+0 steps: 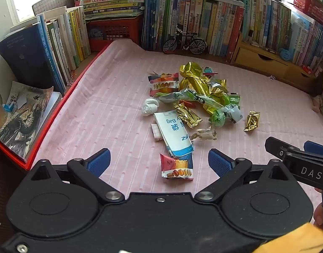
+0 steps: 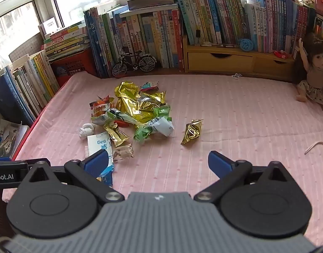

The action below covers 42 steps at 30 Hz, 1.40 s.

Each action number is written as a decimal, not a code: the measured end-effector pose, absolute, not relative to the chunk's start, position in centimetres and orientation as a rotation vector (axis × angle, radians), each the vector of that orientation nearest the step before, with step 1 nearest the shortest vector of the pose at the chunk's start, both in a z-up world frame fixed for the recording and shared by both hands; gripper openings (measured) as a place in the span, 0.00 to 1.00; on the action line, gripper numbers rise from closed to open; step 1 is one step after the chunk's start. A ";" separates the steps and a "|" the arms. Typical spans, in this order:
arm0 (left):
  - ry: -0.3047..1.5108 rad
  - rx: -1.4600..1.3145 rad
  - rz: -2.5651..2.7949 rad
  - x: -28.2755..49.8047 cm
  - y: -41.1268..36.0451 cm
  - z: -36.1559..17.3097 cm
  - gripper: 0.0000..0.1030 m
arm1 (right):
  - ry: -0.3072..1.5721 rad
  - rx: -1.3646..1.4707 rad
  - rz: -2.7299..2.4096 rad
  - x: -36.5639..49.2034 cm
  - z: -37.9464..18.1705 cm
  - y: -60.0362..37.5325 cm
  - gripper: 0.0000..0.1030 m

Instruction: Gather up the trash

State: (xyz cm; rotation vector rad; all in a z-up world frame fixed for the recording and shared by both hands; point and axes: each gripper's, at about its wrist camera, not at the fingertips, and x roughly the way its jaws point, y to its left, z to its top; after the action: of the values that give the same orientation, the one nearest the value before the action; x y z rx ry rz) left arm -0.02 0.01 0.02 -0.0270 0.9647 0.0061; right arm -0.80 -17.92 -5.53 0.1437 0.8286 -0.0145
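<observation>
Both jaws wide, empty. "Bag" on white pouch, "DAS" on right gripper; doll right view only.

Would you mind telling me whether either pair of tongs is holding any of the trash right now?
Nothing is held. The left tongs and right tongs both stand open above the pink cloth, short of the wrapper pile.

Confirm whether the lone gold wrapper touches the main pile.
No: the gold wrapper lies apart from the pile, pink cloth between them.

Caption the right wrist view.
Open right gripper above pink cloth, facing a wrapper pile before shelved books.
</observation>
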 end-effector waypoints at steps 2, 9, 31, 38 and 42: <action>0.958 -0.030 0.000 -0.1 0.1 0.0 0.96 | 0.827 0.144 -0.014 -0.8 -5.5 -17.9 1.00; 0.950 0.003 0.002 -0.7 -0.4 1.0 0.96 | 0.825 0.150 0.007 -1.3 -5.3 -18.0 1.00; 0.951 -0.004 0.011 -2.1 -0.6 1.1 0.96 | 0.811 0.166 0.014 -2.7 -5.0 -18.4 1.00; 0.930 -0.011 0.018 -2.5 -0.5 1.6 0.96 | 0.812 0.181 0.026 -3.0 -4.8 -18.5 0.98; 0.921 -0.010 0.017 -2.6 -0.5 1.8 0.96 | 0.812 0.182 0.025 -3.0 -4.8 -18.5 0.98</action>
State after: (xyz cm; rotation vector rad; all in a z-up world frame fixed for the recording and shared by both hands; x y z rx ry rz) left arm -2.65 -0.50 1.83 -0.0102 0.9214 0.0173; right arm -3.01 -18.54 -4.84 0.1819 0.8122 0.0249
